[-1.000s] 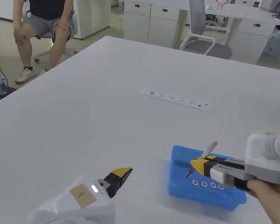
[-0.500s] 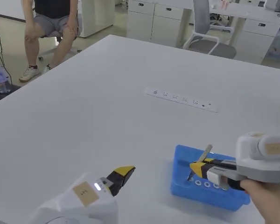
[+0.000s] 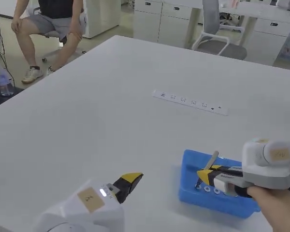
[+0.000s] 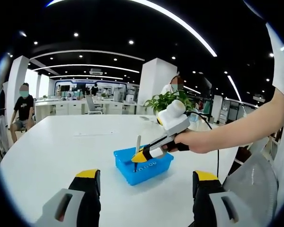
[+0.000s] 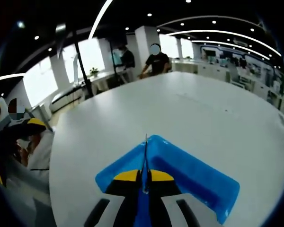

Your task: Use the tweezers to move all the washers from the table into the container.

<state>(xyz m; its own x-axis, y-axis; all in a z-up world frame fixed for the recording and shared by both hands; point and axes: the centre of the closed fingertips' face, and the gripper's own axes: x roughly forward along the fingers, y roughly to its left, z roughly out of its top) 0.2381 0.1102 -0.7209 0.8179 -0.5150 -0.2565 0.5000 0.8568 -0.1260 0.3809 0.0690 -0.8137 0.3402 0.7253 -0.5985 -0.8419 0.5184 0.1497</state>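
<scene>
Washers [image 3: 211, 190]: small pale rings in a row on the floor of the blue container [image 3: 217, 207], which stands on the white worktop [image 3: 101, 121] toward its near right side. The right tool [image 3: 201, 173] is closed narrowly on the tweezers [image 3: 213, 158], gripping them between yellow-tipped jaws. The tweezers slant down into the container, their tip just beside the washers; whether it touches one cannot be told. In the right gripper view the tweezers [image 5: 145, 158] run straight ahead between the jaws, over the container's near rim. The left tool [image 3: 133, 179] hangs over the bare worktop well left of the container; the left gripper view shows its jaws set wide with nothing between them. The worktop is matte and uniform, and a white power strip [image 3: 190, 103] lies flat on it beyond the container. Room: an open office with white cabinets [image 3: 159, 21] and an office chair [image 3: 217, 34] behind the worktop, a seated person [image 3: 48, 21] at far left, a potted plant [image 4: 163, 100], white columns, and curved ceiling light strips.
</scene>
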